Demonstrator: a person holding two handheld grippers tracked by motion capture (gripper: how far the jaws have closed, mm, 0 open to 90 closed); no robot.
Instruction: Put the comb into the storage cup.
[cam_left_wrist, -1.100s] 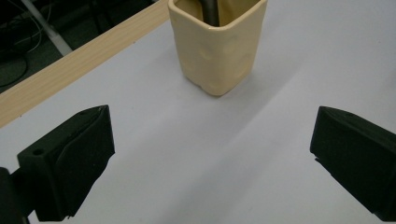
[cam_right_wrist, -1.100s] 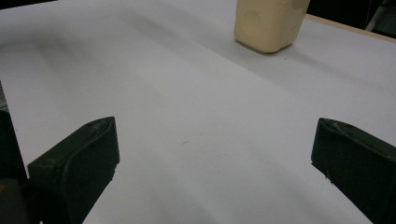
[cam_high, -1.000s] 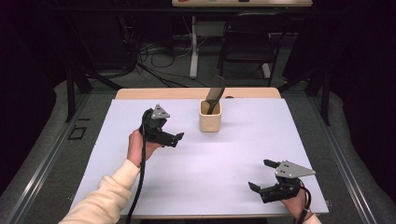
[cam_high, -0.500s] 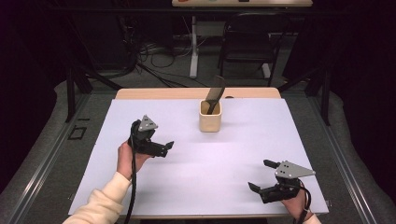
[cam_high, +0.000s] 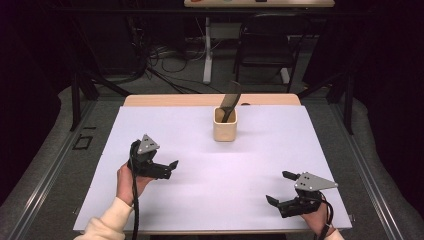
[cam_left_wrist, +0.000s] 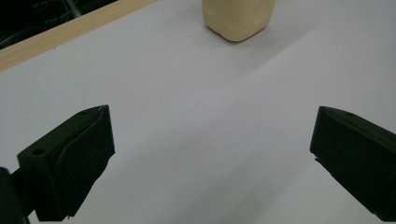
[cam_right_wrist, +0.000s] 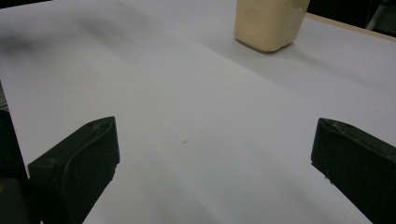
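Both the left gripper (cam_high: 167, 167) and right gripper (cam_high: 280, 187) hover with fingers released, apparently empty, near the cup (cam_high: 225, 125).

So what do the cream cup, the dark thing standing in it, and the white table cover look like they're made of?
Cup: matte cream, with rounded corners and slightly uneven walls, so likely ceramic or moulded plastic; the look leaves that open.
Dark utensil: flat, black and dull, possibly plastic or silicone; too small to settle.
Cover: smooth white sheet with a faint crease, paper-like, lying on a light wooden tabletop.
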